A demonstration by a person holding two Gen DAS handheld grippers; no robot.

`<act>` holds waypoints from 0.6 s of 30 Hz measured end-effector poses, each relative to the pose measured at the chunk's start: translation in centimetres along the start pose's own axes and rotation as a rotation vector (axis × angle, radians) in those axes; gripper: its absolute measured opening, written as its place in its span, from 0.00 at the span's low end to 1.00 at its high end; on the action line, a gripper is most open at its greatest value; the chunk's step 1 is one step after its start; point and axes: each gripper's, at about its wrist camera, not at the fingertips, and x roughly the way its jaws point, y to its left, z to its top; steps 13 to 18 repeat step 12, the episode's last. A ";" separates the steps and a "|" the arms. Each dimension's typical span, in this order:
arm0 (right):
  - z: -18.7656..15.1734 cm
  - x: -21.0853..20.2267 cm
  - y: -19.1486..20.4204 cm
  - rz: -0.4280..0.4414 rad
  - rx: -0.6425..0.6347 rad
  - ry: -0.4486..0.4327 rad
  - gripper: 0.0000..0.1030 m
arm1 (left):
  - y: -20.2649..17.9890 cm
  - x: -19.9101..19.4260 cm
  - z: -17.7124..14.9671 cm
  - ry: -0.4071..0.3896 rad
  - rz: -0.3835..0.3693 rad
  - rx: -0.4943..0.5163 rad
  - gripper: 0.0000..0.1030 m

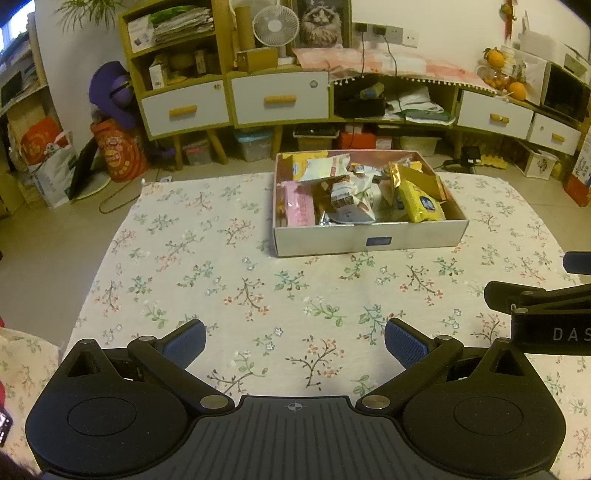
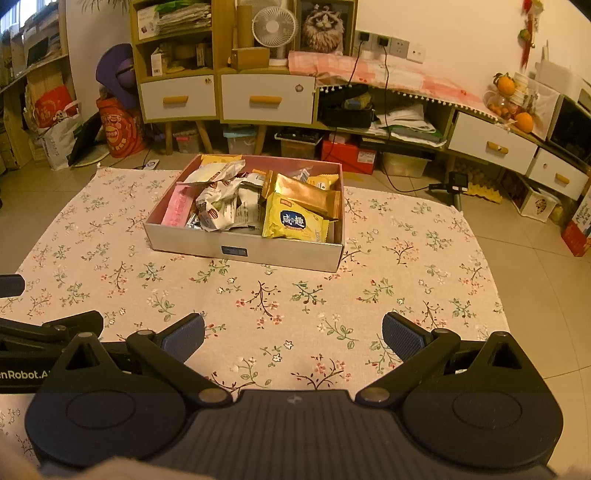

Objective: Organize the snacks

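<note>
A shallow white cardboard box sits on the floral cloth, filled with several snack packets. Among them are a yellow packet, a pink bar, white wrapped snacks and a gold-brown packet. My left gripper hovers open over the cloth, well short of the box, nothing between its fingers. My right gripper is open too, equally far back and holding nothing. Each gripper's side shows at the edge of the other's view.
The floral cloth covers a low surface above a tiled floor. Behind stand a yellow cabinet with white drawers, a small fan, storage bins, cables and bags on the floor.
</note>
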 end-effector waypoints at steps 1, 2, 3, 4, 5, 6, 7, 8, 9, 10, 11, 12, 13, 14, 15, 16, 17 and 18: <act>0.0 0.0 0.0 0.000 0.000 0.000 0.99 | 0.0 0.0 0.0 0.001 0.000 0.000 1.00; 0.0 0.0 0.0 0.000 -0.001 -0.001 0.99 | 0.0 0.0 0.0 0.001 0.000 0.000 1.00; 0.0 0.0 0.0 0.001 0.000 -0.001 0.99 | 0.0 0.0 0.0 0.001 0.001 0.001 1.00; 0.0 0.0 0.0 0.000 0.001 0.000 1.00 | 0.0 0.0 0.0 0.001 0.001 0.001 1.00; 0.0 0.0 0.0 0.000 0.000 0.001 1.00 | 0.0 0.0 0.0 0.001 0.001 0.001 1.00; 0.0 0.0 0.0 -0.001 0.000 0.002 1.00 | 0.0 0.0 0.0 0.002 0.002 0.000 1.00; 0.1 0.1 0.0 -0.001 -0.001 0.003 1.00 | 0.0 0.0 0.0 0.003 0.005 0.001 1.00; 0.0 0.1 0.0 -0.002 -0.001 0.005 1.00 | 0.0 0.0 0.0 0.004 0.006 0.002 1.00; 0.0 0.1 0.1 -0.001 -0.002 0.005 1.00 | 0.0 0.0 -0.1 0.004 0.006 0.003 1.00; 0.0 0.1 0.1 -0.002 -0.003 0.006 0.99 | 0.0 0.0 -0.1 0.003 0.006 0.003 1.00; 0.0 0.1 0.1 -0.001 -0.003 0.005 0.99 | 0.0 0.0 -0.1 0.003 0.007 0.004 1.00; 0.0 0.1 0.1 -0.001 -0.004 0.005 0.99 | 0.0 0.1 -0.1 0.003 0.006 0.005 1.00; 0.0 0.1 0.1 -0.001 -0.004 0.005 0.99 | 0.0 0.1 -0.1 0.003 0.006 0.005 1.00; 0.0 0.1 0.1 -0.001 -0.004 0.005 0.99 | 0.0 0.1 -0.1 0.003 0.006 0.005 1.00; 0.0 0.1 0.1 -0.001 -0.004 0.005 0.99 | 0.0 0.1 -0.1 0.003 0.006 0.005 1.00; 0.0 0.1 0.1 -0.001 -0.004 0.005 0.99 | 0.0 0.1 -0.1 0.003 0.006 0.005 1.00; 0.0 0.1 0.1 -0.001 -0.004 0.005 0.99 | 0.0 0.1 -0.1 0.003 0.006 0.005 1.00; 0.0 0.1 0.1 -0.001 -0.004 0.005 0.99 | 0.0 0.1 -0.1 0.003 0.006 0.005 1.00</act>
